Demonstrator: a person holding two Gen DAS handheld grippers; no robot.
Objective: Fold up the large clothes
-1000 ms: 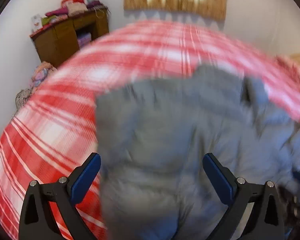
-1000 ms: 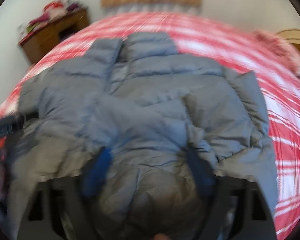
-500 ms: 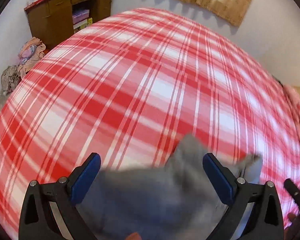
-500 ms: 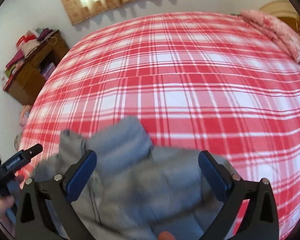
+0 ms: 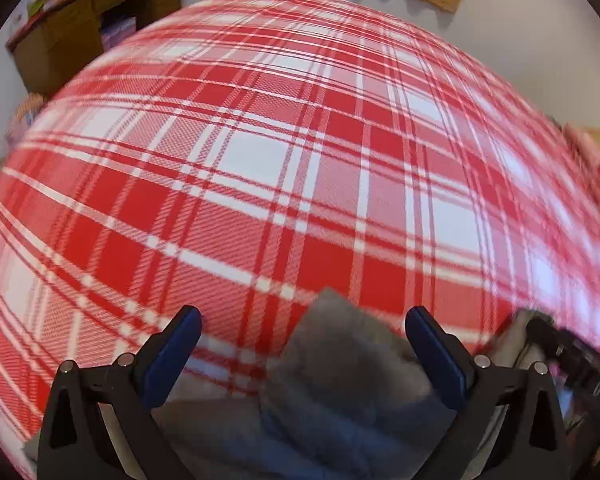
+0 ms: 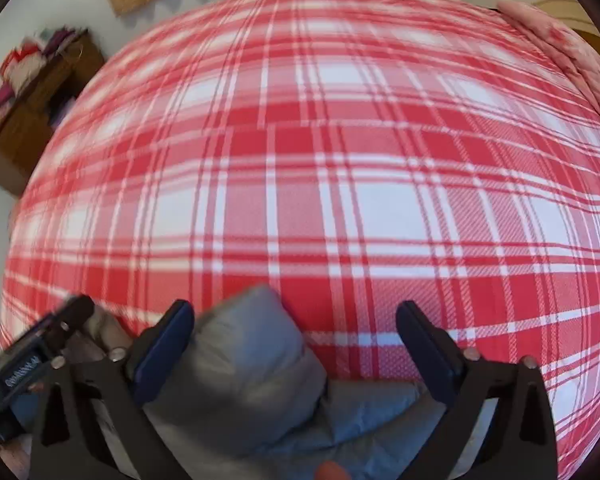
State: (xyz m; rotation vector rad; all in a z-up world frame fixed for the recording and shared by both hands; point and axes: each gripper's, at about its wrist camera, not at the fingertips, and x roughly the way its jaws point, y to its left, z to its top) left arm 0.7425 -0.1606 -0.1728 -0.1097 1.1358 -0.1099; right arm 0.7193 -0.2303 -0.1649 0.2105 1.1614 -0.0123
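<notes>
Two grippers, left gripper (image 5: 303, 340) and right gripper (image 6: 294, 330), hang over the grey jacket (image 6: 252, 364) at the plaid bed's (image 6: 340, 160) near edge; left jaws apart, right jaws closing, unclamped; a wooden cabinet (image 5: 76, 36) stands beyond the bed's far left corner.

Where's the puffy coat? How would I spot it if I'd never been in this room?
Find the big bed with the red and white plaid bedspread. At its near edge, right under the cameras, lies a grey puffer jacket. It's the only plain grey, puffy thing on all those checks.
</notes>
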